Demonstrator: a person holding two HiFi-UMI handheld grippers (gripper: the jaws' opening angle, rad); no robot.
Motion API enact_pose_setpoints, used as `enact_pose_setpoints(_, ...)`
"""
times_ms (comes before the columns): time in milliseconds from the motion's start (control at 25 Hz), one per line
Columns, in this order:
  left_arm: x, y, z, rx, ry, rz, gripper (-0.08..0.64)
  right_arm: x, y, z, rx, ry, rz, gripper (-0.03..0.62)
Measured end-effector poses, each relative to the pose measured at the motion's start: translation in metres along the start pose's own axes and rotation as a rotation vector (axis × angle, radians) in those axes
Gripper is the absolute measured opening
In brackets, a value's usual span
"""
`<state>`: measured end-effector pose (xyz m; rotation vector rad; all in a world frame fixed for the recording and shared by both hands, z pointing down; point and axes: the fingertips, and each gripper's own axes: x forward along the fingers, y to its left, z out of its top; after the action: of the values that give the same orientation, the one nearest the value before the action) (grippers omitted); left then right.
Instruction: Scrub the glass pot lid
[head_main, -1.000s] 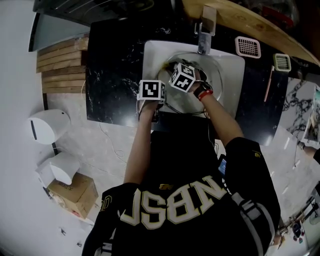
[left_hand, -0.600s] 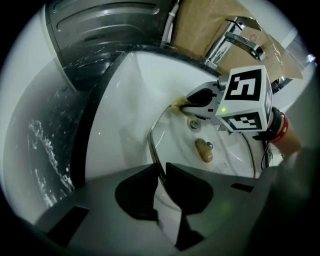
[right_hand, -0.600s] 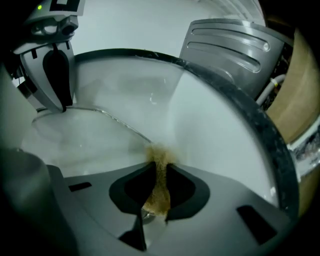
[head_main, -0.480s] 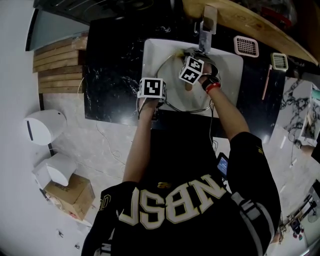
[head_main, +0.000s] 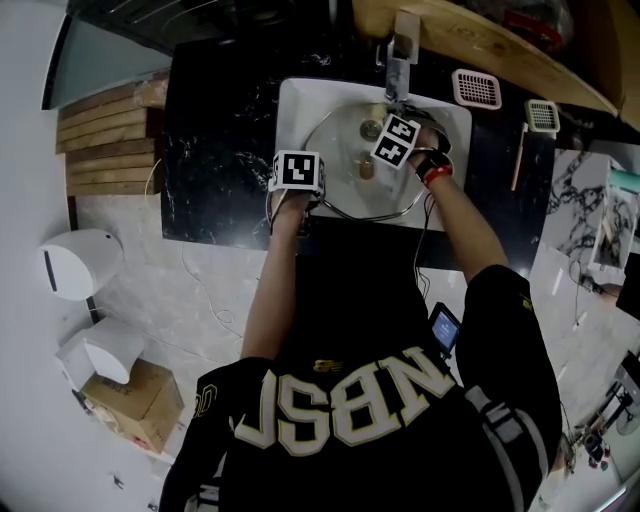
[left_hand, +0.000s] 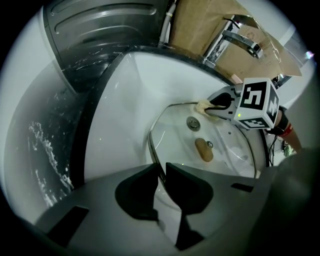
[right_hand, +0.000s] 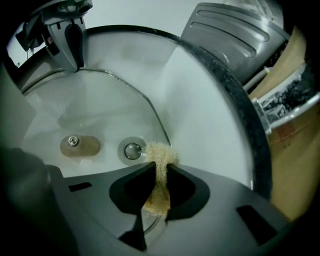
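Note:
The glass pot lid (head_main: 355, 190) lies in the white sink (head_main: 295, 110), its wooden knob (head_main: 366, 168) facing up. My left gripper (left_hand: 161, 172) is shut on the lid's metal rim (left_hand: 151, 150) at the near left edge. The knob (left_hand: 203, 150) and a round steam vent (left_hand: 193, 122) show beyond it. My right gripper (right_hand: 160, 167) is shut on a tan scrub pad (right_hand: 159, 172). The pad's tip rests on the glass at the far rim, next to the vent (right_hand: 132, 150). In the head view the right gripper's marker cube (head_main: 397, 140) sits just below the faucet.
A chrome faucet (head_main: 400, 50) overhangs the sink's far side. Black marble counter (head_main: 215, 150) surrounds the sink. A pink grate (head_main: 476, 88) lies to the right and wooden slats (head_main: 105, 130) to the left. A grey draining rack (left_hand: 100, 25) stands beside the sink.
My right gripper with the pad has slid across the lid from its left-centre to the far right, beside the faucet. The left gripper has stayed clamped on the rim.

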<state>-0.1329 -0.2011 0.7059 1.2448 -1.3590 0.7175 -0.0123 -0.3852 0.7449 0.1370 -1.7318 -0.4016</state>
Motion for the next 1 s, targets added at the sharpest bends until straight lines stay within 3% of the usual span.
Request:
enact_pose_setpoints(240, 0.003, -0.002, 0.0, 0.008, -0.005, -0.011, 0.061, -0.016, 0.011, -0.034, -0.047, 0.128, 0.08, 0.067)
enact_pose_setpoints(640, 0.004, -0.002, -0.001, 0.025, 0.003, -0.002, 0.061, -0.055, 0.055, -0.065, -0.128, 0.262, 0.303, 0.067)
enact_pose_setpoints(840, 0.005, -0.002, 0.001, 0.039, -0.004, 0.001, 0.061, -0.077, 0.084, -0.071, -0.148, 0.278, 0.446, 0.066)
enact_pose_setpoints(1000, 0.006, -0.001, -0.001, 0.044, 0.002, 0.007, 0.061, -0.09, 0.099, -0.071, -0.157, 0.27, 0.507, 0.066)
